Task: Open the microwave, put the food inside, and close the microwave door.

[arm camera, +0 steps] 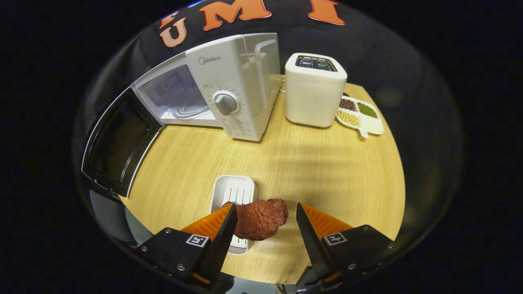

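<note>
The microwave door (116,143) stands fully open, swung out past the table's edge. Beside it, the microwave (212,96) sits at the back of the wooden table (327,175), turned at an angle. Its cavity (175,96) is exposed, and a glass turntable (190,111) lies on the cavity floor. A round dial (225,103) is set in the control panel next to the cavity.

A white ribbed tray (233,192) rests on the table just ahead of the fingers. Its near end lies under the meat (261,218). The meat, a dark red piece, sits partly on the tray and partly over the bare table.

The gripper (265,222) is set with its jaws wide. The meat lies between them, against or just short of the left finger; contact cannot be confirmed. A clear gap separates the meat from the right finger. The gripper does not clamp the meat.

A white toaster (314,92) stands upright just beside the microwave, slots upward. A divided dish (361,116) lies just beside the toaster, at the table's far corner. Its compartments hold dark red, green and pale beans, sorted separately.
</note>
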The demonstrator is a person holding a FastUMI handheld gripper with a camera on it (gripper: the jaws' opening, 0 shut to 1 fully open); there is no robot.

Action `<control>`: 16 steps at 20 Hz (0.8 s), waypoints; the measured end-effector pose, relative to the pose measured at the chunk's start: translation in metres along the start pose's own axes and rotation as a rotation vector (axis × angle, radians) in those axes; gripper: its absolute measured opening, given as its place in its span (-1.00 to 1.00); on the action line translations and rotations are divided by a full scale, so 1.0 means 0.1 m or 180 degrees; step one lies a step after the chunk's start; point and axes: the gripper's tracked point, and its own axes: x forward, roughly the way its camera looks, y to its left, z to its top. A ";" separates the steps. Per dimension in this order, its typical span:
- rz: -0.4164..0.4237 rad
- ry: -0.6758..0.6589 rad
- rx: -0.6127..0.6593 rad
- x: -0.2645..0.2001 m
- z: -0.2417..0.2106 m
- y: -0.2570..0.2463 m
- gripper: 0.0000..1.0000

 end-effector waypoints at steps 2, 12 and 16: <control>0.0174 0.0152 0.0130 0.09 -0.01 -0.03 0.69; 0.1065 0.0541 0.1462 0.03 -0.07 0.14 -0.51; 0.1033 0.0318 0.1510 -0.17 0.00 0.24 -0.78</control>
